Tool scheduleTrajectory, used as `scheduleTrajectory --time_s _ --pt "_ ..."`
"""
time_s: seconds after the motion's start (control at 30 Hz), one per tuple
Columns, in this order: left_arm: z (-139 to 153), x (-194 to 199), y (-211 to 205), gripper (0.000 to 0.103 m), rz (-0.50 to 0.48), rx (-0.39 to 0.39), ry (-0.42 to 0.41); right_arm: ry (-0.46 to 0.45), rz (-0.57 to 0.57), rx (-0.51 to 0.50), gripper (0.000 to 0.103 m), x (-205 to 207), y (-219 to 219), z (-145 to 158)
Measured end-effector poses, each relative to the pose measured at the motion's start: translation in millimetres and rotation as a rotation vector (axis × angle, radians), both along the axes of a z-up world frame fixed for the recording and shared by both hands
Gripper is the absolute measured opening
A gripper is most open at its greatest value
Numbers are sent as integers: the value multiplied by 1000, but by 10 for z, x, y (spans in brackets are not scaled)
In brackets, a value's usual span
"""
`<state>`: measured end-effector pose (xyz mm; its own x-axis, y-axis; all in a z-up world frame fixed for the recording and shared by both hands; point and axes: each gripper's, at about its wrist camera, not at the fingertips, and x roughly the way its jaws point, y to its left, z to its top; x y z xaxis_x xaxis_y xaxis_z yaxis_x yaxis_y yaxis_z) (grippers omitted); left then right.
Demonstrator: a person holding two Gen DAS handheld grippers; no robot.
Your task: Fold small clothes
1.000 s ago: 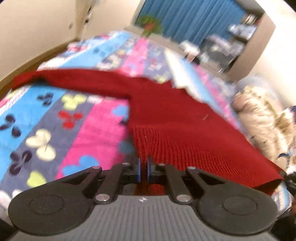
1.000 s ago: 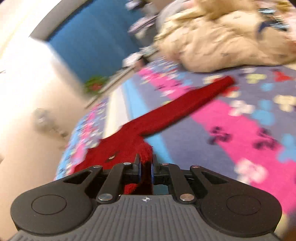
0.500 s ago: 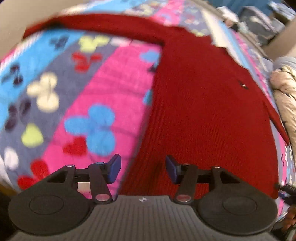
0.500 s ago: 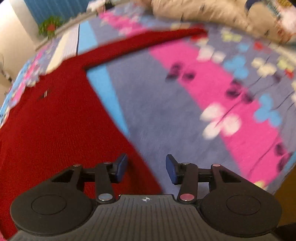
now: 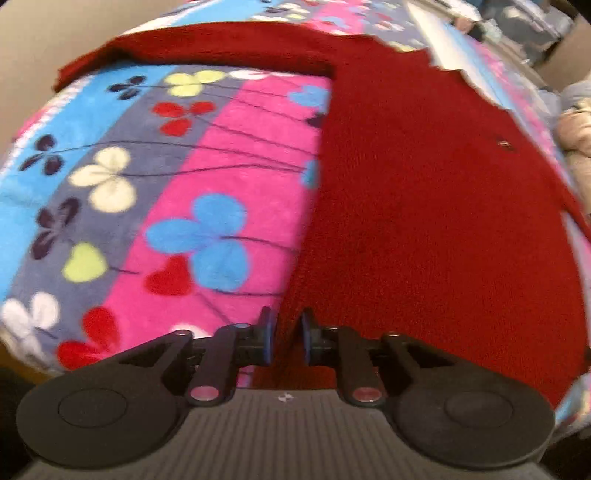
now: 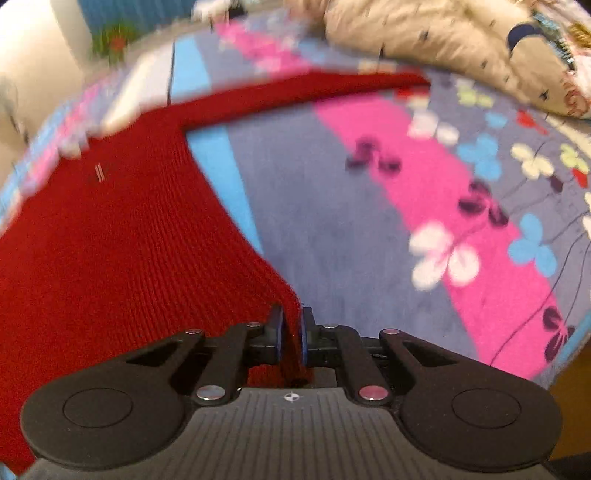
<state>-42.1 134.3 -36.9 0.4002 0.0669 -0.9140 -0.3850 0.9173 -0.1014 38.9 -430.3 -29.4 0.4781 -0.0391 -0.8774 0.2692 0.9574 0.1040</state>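
A red knit sweater (image 5: pixel 424 203) lies spread flat on a flowered fleece blanket (image 5: pixel 221 166), one sleeve (image 5: pixel 221 44) stretched out to the far left. My left gripper (image 5: pixel 286 339) straddles the sweater's near left hem corner. Its jaws are closing, with the fabric between them and a small gap still showing at the left pad. In the right wrist view the sweater (image 6: pixel 110 258) fills the left side, its other sleeve (image 6: pixel 314 88) running off to the far right. My right gripper (image 6: pixel 291 336) is closing and pinches the near right hem corner between its pads.
The blanket (image 6: pixel 332 221) covers a bed whose near edge drops off just under both grippers. A crumpled beige quilt (image 6: pixel 443 37) is heaped at the far right, also seen as the quilt (image 5: pixel 576 136) in the left view. A blue curtain (image 6: pixel 122 11) hangs beyond the bed.
Both grippers sank toward the bed and tipped downward, laying the sweater flat. They let go and stood wide half a second ago, and have now narrowed again over the hem corners.
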Motion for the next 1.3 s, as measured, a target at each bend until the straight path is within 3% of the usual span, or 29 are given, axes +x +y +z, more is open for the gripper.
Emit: scheduleTrajectory --time_s 0.07,0.13,0.17,0.23,0.27,0.33,0.4,0.43,0.47,0.6,0.73,1.07,1.3 --pt "166 -23 -65 28 -12 77 -95 -43 -26 -38 17 -26 -8 78" --pt "336 -45 -178 49 -68 167 -191 -166 -51 -61 22 -101 -34 275" --pt "389 -43 -240 52 -98 194 -226 -224 -43 -67 25 -136 -22 362" --pt "366 19 -329 54 -149 167 -233 -295 9 -53 35 -162 52 445" --pt "298 56 -343 54 -161 120 -207 -294 48 -32 41 -148 97 427" --pt "107 140 -327 55 -156 21 -102 -225 137 25 44 -92 222 300" --pt "-101 211 -319 54 -149 -11 19 -51 224 26 46 -9 354 50" --pt "-96 211 -329 55 -149 9 15 10 238 -5 46 0 384 -45" --pt "-55 218 -354 55 -155 27 -1 16 243 -36 46 -10 410 -72" --pt "88 207 -382 66 -162 25 -97 -89 235 -6 49 -45 426 142" --pt "160 200 -431 75 -163 40 -140 -88 221 -3 50 -92 451 152" --pt "299 213 -596 80 -218 124 -258 -148 184 12 50 -11 367 203" --pt "343 206 -621 81 -234 130 -308 -175 153 22 50 -18 333 238"
